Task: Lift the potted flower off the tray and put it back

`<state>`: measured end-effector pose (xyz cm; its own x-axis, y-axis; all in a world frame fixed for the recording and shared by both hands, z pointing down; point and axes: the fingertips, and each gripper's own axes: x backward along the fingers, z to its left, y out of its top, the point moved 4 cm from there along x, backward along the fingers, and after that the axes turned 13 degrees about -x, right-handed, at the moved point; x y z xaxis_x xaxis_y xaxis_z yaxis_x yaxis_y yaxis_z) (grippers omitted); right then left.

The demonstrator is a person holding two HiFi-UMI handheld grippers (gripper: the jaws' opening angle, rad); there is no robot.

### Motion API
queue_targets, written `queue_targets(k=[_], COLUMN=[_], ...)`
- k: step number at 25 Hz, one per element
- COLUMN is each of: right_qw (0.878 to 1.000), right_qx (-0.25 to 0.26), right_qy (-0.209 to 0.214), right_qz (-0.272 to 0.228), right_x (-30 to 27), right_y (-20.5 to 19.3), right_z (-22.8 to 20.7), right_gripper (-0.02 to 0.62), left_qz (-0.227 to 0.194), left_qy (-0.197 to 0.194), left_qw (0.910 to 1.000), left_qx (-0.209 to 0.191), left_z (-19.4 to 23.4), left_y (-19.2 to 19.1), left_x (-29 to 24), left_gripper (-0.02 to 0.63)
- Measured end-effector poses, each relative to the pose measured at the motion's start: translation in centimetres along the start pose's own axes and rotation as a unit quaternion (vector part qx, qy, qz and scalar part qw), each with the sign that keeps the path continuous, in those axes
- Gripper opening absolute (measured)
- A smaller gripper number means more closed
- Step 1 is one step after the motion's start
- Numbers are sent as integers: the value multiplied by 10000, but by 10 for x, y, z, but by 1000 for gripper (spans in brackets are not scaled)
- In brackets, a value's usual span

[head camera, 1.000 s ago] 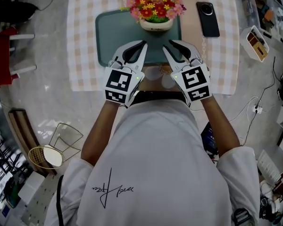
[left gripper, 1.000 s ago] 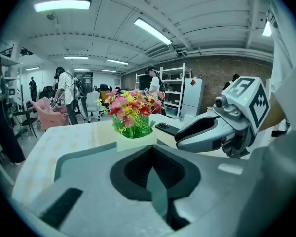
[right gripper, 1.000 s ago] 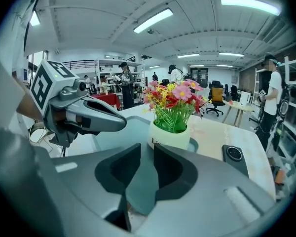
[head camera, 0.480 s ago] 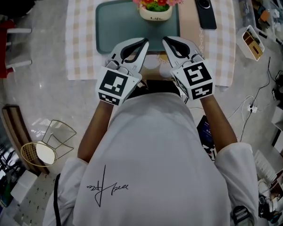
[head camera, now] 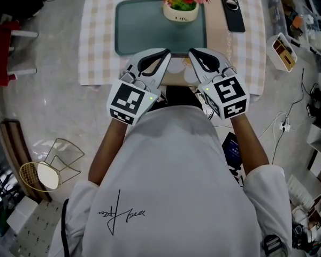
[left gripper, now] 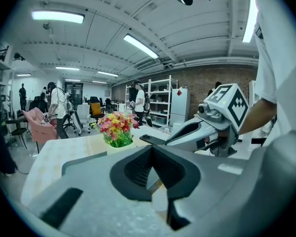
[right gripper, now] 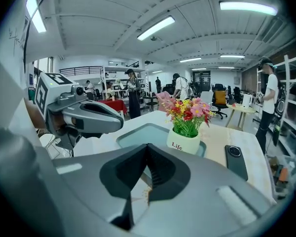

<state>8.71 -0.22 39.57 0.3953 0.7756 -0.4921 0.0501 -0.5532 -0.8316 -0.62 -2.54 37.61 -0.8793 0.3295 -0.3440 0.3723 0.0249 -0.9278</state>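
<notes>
The potted flower stands upright on the green tray, at its far edge and toward the right side, and neither gripper touches it. The tray sits on a checked tablecloth, and a black phone lies flat just right of the tray. In the head view I see the left gripper and the right gripper held side by side over the table's near edge. They are well short of the pot, with their tips angled toward each other. That view leaves the jaws unclear to me, but each gripper view settles it: both pairs are clenched together with nothing between them. Only the right gripper view lets me read the word "Life" on the white pot. Both gripper views show a long room beyond the table with shelving and people standing about, which the head view misses. Only the head view shows the floor, with a wire basket on the near left and a white divided box right of the table.
</notes>
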Motion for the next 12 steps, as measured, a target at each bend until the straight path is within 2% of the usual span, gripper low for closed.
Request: queue_targets(k=[6, 12], right_qw=[9999, 9998], right_qx=[-1, 20], right_qy=[-58, -191], right_qz=[-99, -71], right_x=[17, 35], right_y=[-4, -13], right_z=[21, 36], right_gripper=[6, 5], left_qz=[-20, -220], left_qy=[37, 9], left_qw=[10000, 9984], left_qx=[-16, 530], left_z=[-8, -17], left_y=[-1, -5], left_x=[22, 42], left_gripper=[-2, -2])
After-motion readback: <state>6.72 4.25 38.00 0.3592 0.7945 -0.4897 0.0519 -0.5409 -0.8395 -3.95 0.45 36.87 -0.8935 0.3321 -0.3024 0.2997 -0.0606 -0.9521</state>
